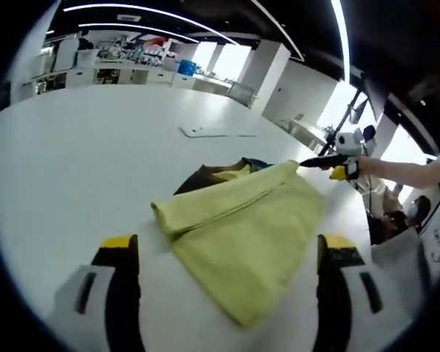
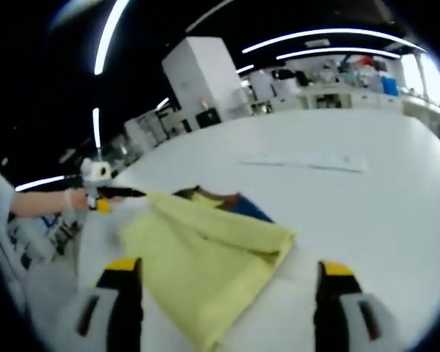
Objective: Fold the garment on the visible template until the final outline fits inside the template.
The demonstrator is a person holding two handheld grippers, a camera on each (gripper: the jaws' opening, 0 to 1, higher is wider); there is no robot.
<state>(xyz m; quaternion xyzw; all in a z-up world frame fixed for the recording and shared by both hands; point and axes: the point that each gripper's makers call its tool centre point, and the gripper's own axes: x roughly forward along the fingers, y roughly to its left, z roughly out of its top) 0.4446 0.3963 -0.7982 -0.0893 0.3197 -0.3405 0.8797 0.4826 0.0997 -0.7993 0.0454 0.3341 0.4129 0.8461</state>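
The yellow garment [image 1: 242, 227] lies folded on the white table [image 1: 81, 161], over a dark brown and blue layer [image 1: 205, 176] that peeks out at its far edge. In the left gripper view the left gripper [image 1: 227, 293] hovers low just before the garment, jaws spread and empty. The right gripper [image 2: 224, 297] does likewise, released. A hand [image 1: 370, 165] reaches in level beside the garment's corner.

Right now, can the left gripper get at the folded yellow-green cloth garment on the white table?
Probably yes: the left gripper has its jaws open, and the yellow-green garment lies straight ahead between them, with nothing in between.
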